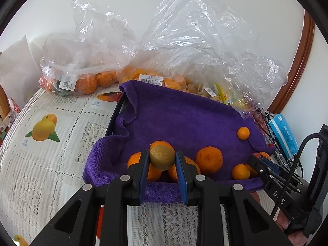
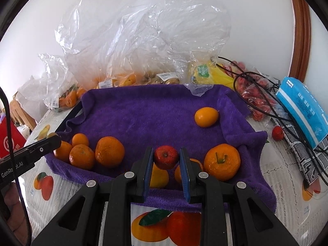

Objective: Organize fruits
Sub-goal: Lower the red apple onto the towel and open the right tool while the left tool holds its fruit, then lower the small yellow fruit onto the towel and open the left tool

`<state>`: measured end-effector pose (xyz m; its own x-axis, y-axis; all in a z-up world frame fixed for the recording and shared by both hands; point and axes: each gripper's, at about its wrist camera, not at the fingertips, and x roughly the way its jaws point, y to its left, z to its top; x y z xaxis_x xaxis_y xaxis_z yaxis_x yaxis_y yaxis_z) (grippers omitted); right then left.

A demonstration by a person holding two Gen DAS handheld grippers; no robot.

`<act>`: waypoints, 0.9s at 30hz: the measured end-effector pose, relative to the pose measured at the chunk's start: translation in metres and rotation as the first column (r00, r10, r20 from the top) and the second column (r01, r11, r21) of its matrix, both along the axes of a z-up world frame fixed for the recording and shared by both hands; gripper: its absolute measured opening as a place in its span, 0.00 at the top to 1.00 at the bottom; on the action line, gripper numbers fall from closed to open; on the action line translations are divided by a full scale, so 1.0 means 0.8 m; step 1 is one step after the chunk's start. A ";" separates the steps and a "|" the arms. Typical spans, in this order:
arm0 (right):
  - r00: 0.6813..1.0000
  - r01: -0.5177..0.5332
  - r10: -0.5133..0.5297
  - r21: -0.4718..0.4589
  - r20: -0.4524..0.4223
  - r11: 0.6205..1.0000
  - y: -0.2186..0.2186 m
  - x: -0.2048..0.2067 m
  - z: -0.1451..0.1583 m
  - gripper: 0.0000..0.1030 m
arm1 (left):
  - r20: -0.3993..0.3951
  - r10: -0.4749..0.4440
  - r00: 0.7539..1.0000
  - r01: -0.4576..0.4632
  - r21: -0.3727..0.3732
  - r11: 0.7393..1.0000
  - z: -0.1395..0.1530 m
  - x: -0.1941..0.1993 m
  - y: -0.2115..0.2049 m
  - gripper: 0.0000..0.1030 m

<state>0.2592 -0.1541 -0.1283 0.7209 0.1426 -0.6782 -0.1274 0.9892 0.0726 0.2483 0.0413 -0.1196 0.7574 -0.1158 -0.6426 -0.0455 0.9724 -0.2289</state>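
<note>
Left gripper: holds a kiwi, long way across.
Right gripper: holds an apple, stem facing near.
Towel: oranges near.

The left gripper reads "GenRobot.AI" (one letter hidden behind a cable); price labels on the bags are too small to read.

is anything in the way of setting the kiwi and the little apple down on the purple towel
Yes. Oranges lie directly under the kiwi in the left gripper, and under the apple in the right gripper. The purple towel behind is bare.
</note>
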 end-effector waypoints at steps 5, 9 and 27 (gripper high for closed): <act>1.000 -0.001 0.001 -0.009 -0.011 1.000 0.000 0.002 -0.004 0.75 | 0.003 0.001 1.000 -0.001 -0.004 1.000 0.000 -0.001 0.001 0.76; 1.000 -0.002 0.002 -0.013 -0.010 1.000 0.000 0.003 -0.005 0.75 | 0.005 0.001 1.000 -0.001 -0.008 1.000 0.000 -0.002 0.002 0.76; 1.000 -0.029 0.029 -0.049 0.004 0.998 0.010 0.001 -0.006 0.60 | 0.005 -0.004 1.000 0.004 -0.018 1.000 -0.001 -0.001 0.003 0.76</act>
<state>0.2596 -0.1460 -0.1328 0.7199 0.1304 -0.6817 -0.1562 0.9874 0.0239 0.2473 0.0434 -0.1205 0.7603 -0.1304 -0.6364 -0.0404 0.9683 -0.2466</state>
